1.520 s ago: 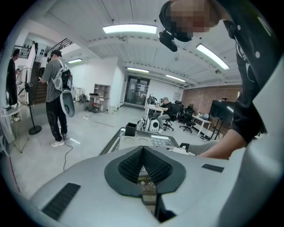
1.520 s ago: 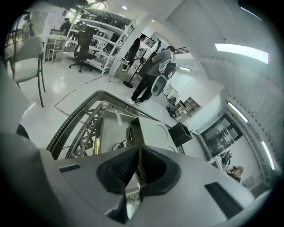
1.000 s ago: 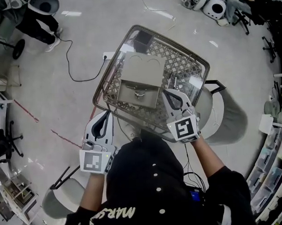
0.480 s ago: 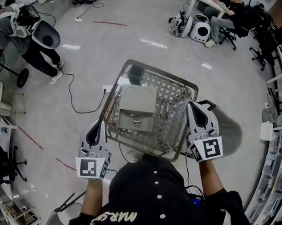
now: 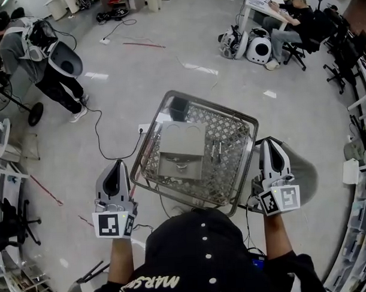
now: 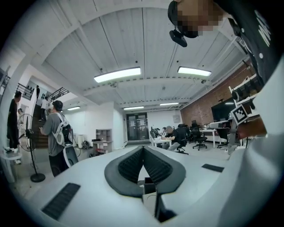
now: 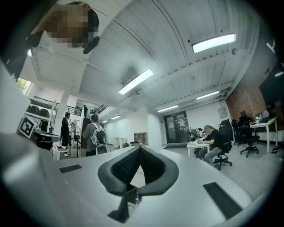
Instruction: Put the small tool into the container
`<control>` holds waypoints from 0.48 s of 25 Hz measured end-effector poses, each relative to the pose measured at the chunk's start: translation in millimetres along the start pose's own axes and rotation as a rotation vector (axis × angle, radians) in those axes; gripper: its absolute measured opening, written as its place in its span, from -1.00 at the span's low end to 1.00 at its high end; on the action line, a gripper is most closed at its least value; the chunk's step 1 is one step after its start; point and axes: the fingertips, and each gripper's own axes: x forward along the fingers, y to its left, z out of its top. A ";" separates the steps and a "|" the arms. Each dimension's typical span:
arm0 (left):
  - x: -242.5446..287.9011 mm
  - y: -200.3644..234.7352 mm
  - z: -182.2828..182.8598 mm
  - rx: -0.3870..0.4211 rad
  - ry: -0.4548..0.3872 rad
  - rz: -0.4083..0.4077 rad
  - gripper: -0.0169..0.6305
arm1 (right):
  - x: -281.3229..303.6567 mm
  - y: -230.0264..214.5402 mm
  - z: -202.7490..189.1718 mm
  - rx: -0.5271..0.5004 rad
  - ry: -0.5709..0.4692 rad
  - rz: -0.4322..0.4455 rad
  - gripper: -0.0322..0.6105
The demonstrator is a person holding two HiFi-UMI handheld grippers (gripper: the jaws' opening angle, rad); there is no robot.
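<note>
A wire mesh basket (image 5: 148, 151), the container, stands on the floor in front of me in the head view. On its floor lies a beige box (image 5: 181, 142), with a small metal tool (image 5: 215, 149) just to the right of it. My left gripper (image 5: 116, 165) hangs outside the basket's left rim, shut and holding nothing. My right gripper (image 5: 271, 145) hangs outside the right rim, also shut with nothing in it. In the left gripper view the left gripper (image 6: 143, 148) points level across the room with its pads together. The right gripper view shows the right gripper (image 7: 139, 147) the same way.
A black cable (image 5: 98, 130) runs over the grey floor left of the basket. A grey chair (image 5: 305, 171) sits below my right gripper. A person with a backpack (image 5: 39, 48) stands at the far left. Another person sits at a desk (image 5: 283, 16) at the far right.
My right gripper has come up out of the basket and moved to the right, outside its rim. The left gripper has risen and moved left. The tool now lies in the basket, beside the box.
</note>
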 end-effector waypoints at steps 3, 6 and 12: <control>-1.2 1.1 1.8 -0.001 -0.004 0.006 -0.87 | -1.9 -1.7 7.4 0.007 -0.017 -0.004 -0.86; -2.2 -0.8 2.0 -0.003 -0.007 0.009 -0.87 | -3.4 -1.7 2.4 0.042 -0.027 0.010 -0.86; -4.1 -3.1 -0.3 -0.008 0.007 0.019 -0.87 | 3.6 2.1 3.7 0.011 0.003 0.003 -0.86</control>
